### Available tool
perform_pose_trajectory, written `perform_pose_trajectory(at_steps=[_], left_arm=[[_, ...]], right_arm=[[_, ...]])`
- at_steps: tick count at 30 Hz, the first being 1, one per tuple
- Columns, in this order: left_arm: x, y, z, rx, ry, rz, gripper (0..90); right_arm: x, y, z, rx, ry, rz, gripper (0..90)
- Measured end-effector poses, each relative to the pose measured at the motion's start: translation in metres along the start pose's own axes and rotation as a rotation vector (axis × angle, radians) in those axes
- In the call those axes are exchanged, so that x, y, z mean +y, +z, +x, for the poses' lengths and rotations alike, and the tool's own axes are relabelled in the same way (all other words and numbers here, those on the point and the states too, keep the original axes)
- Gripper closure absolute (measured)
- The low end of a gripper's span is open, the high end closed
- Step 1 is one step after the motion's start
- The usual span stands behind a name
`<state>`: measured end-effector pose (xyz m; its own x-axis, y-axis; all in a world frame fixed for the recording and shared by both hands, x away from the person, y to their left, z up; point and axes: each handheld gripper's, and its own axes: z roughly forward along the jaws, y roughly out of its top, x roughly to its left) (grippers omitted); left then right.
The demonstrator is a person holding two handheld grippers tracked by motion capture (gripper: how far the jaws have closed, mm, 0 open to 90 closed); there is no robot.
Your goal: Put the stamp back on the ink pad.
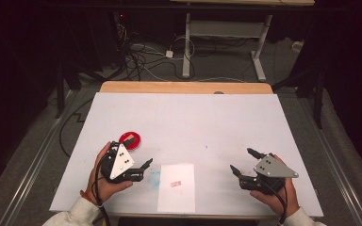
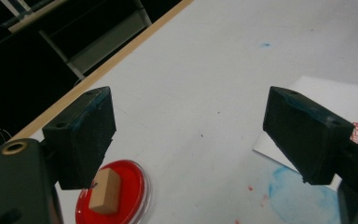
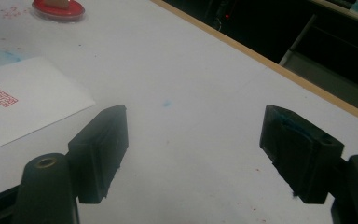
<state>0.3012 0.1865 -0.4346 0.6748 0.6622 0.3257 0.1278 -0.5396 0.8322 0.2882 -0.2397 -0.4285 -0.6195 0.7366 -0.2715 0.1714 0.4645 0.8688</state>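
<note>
We are holding the left tool (image 1: 143, 165) wide open and empty, just beside the wooden stamp (image 2: 105, 191) sitting in the red ink pad (image 2: 133, 179); our right tool (image 1: 242, 162) is gaping too, over bare tabletop (image 1: 193, 117).

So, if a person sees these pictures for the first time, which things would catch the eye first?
Probably the red ink pad with a small wooden stamp resting in it, near the left gripper on the white table. Next, the white sheet of paper at the near edge, already carrying a red stamp mark. Both grippers, the right gripper too, are open and empty.
</note>
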Motion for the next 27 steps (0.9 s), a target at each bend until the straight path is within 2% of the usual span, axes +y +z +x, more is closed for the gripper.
perform_pose_trajectory(at_steps=[4,7,11,13,15,18,27], left_arm=[[-0.013,0.001,-0.004,-0.007,0.012,0.031,16.3],[-0.022,0.001,-0.004,-0.013,-0.008,0.044,16.3],[-0.031,0.0,-0.006,-0.014,-0.02,0.075,16.3],[-0.032,0.001,-0.007,-0.016,-0.025,0.079,16.3],[-0.031,0.001,-0.007,-0.009,-0.013,0.079,16.3],[-0.029,0.0,-0.007,-0.003,-0.023,0.062,16.3],[-0.029,-0.002,-0.01,-0.001,-0.003,0.061,16.3]], right_arm=[[0.0,-0.001,0.0,0.0,-0.006,-0.007,23.8],[-0.002,0.0,-0.001,0.002,0.005,0.001,23.8],[-0.001,0.0,0.001,0.008,-0.006,-0.002,23.8],[0.0,0.0,0.0,0.008,-0.004,-0.006,23.8],[-0.001,0.001,-0.001,0.01,0.003,-0.005,23.7],[-0.002,0.001,-0.001,0.014,-0.002,-0.002,23.7],[-0.002,0.001,0.0,0.013,-0.006,0.002,23.7]])
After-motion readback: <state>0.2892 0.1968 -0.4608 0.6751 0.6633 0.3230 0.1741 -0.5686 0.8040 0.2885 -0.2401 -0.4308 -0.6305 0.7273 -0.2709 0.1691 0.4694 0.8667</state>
